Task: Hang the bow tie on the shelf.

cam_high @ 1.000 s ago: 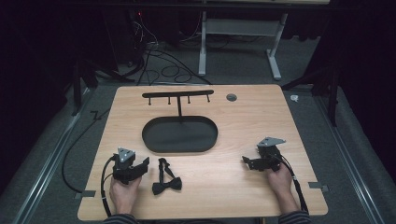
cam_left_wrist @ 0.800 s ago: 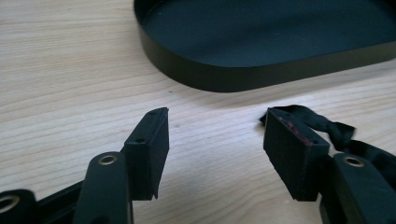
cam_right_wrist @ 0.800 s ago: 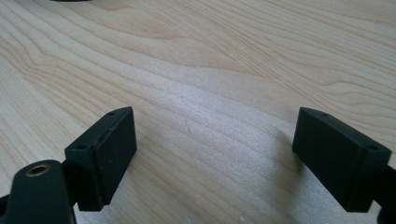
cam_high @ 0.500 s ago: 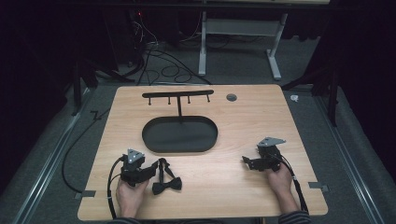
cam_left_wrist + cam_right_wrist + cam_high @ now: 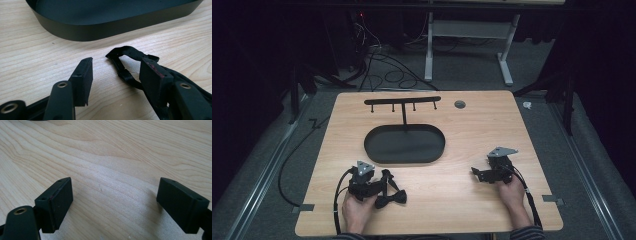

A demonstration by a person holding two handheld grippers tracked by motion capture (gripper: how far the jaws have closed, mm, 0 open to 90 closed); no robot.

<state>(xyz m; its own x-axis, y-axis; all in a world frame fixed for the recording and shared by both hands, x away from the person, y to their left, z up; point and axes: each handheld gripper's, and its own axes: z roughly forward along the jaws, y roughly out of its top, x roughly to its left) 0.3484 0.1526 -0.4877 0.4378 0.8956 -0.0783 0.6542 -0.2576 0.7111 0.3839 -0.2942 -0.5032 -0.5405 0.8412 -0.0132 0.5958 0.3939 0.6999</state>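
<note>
Pale wooden table [image 5: 472,200], dark floor around. Left gripper [image 5: 379,186] low at near-left edge, jaws parted around strap of black bow tie [image 5: 391,199], nothing clamped. Right gripper [image 5: 479,172] wide apart over bare wood. Black oval tray [image 5: 404,145] just beyond the tie.

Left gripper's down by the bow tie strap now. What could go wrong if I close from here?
The left gripper is open, but the bow tie strap lies against one jaw rather than centred, so closing may pinch only an edge and slip. Dragging the strap could also snag it on the tray wall close ahead.
</note>
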